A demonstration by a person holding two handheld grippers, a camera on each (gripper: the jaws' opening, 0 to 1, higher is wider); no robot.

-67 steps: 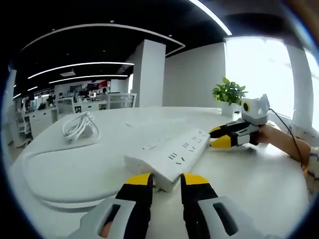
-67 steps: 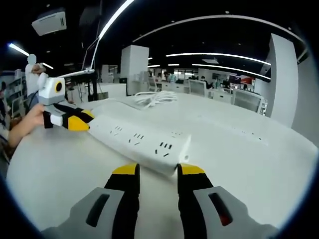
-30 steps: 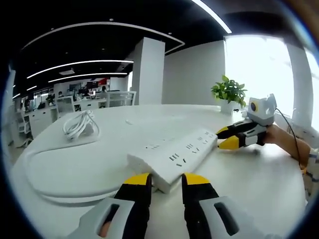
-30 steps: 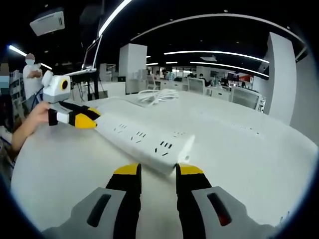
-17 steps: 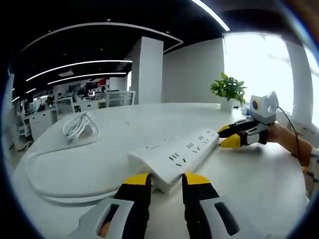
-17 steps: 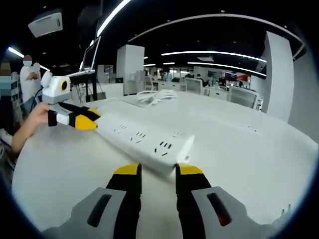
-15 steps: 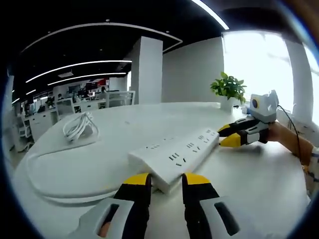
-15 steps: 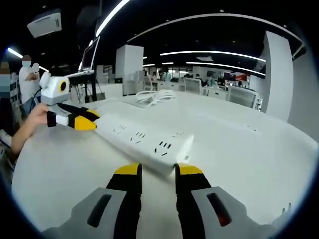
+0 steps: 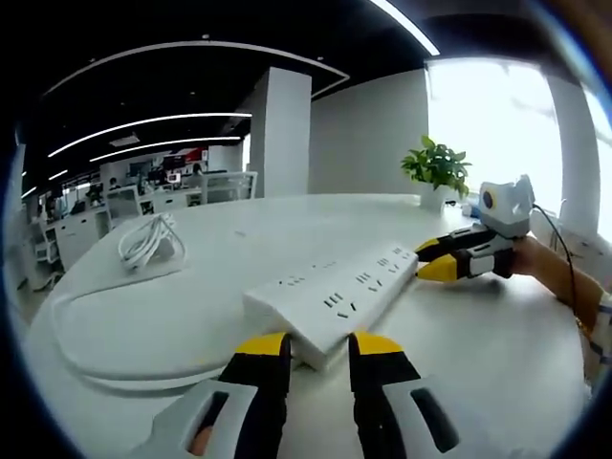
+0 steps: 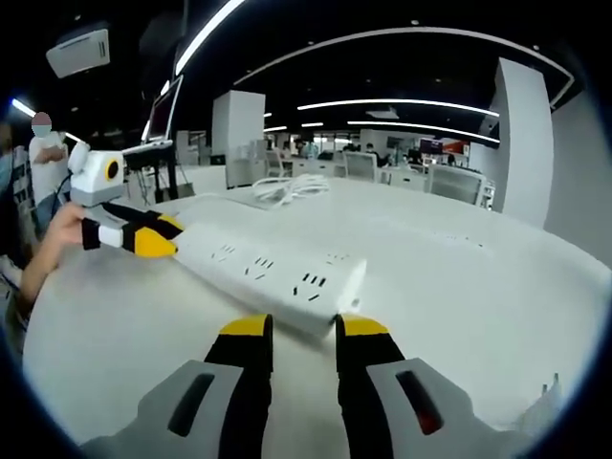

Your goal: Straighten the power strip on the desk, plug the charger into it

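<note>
**Two tongs at either end of the power strip**

Here's the white power strip [image 9: 335, 298] lying flat on the white table [image 9: 497, 354], running diagonally away in the left gripper view. At its near end sit the left tongs [image 9: 318, 346], yellow-tipped jaws parted by a narrow gap, the strip's corner just ahead of that gap; whether the tips actually touch it is hard to say, and nothing is clamped between them. At the far end, the right tongs [image 9: 427, 262] come in from the right, held by a person's hand [image 9: 535, 268], tips right at the strip's end.

Over to the right gripper view: same strip [image 10: 273, 271], now seen from the opposite end. The right tongs [image 10: 296, 330] rise from below, jaws slightly apart with the strip's end just beyond them, gripping nothing. The left tongs [image 10: 153, 236] meet the far end on the left, jaws close together.

A coiled white cable [image 9: 148, 244] lies well apart on the table, its cord looping round toward the near edge. A potted plant [image 9: 438, 172] stands beyond by the bright window.
</note>
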